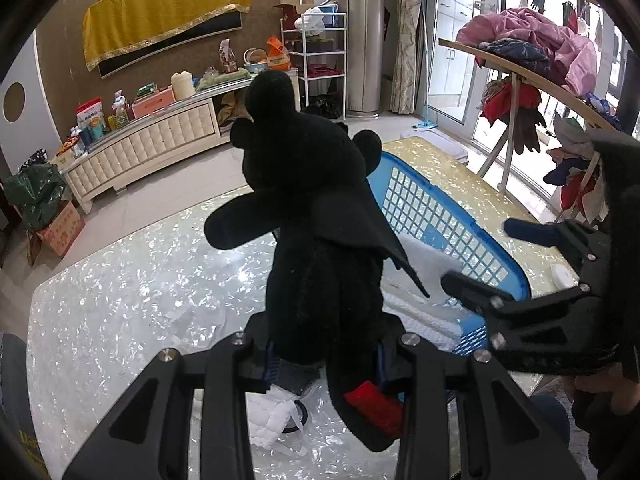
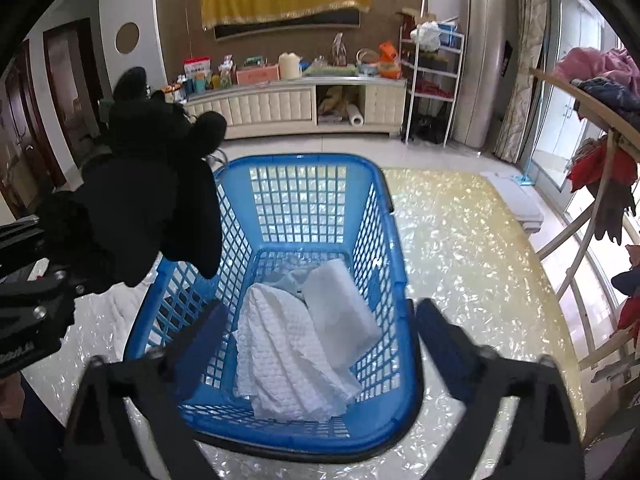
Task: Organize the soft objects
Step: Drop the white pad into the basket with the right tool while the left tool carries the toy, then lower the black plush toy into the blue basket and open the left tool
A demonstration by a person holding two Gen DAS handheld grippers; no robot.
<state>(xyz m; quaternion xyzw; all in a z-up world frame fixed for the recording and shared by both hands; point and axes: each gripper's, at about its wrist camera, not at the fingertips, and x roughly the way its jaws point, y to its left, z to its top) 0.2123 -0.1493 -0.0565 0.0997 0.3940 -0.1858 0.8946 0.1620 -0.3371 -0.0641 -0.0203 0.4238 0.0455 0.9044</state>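
My left gripper (image 1: 324, 356) is shut on a black plush toy (image 1: 312, 200) with a cape and a red patch, held up above the table. The toy also shows in the right wrist view (image 2: 152, 184), left of the blue basket (image 2: 384, 216) and over its left rim. The basket (image 1: 460, 236) holds a white waffle cloth (image 2: 288, 348) and a white folded cloth (image 2: 340, 304). My right gripper (image 2: 320, 320) is open and empty, its fingers spread either side of the basket's near end. It shows in the left wrist view (image 1: 480, 256) at the right.
The shiny pearl-patterned table (image 1: 120, 300) carries a white cloth (image 1: 272, 420) under my left gripper. A rack with hanging clothes (image 2: 600, 168) stands at the right. A long low cabinet (image 2: 280, 108) with clutter lines the far wall.
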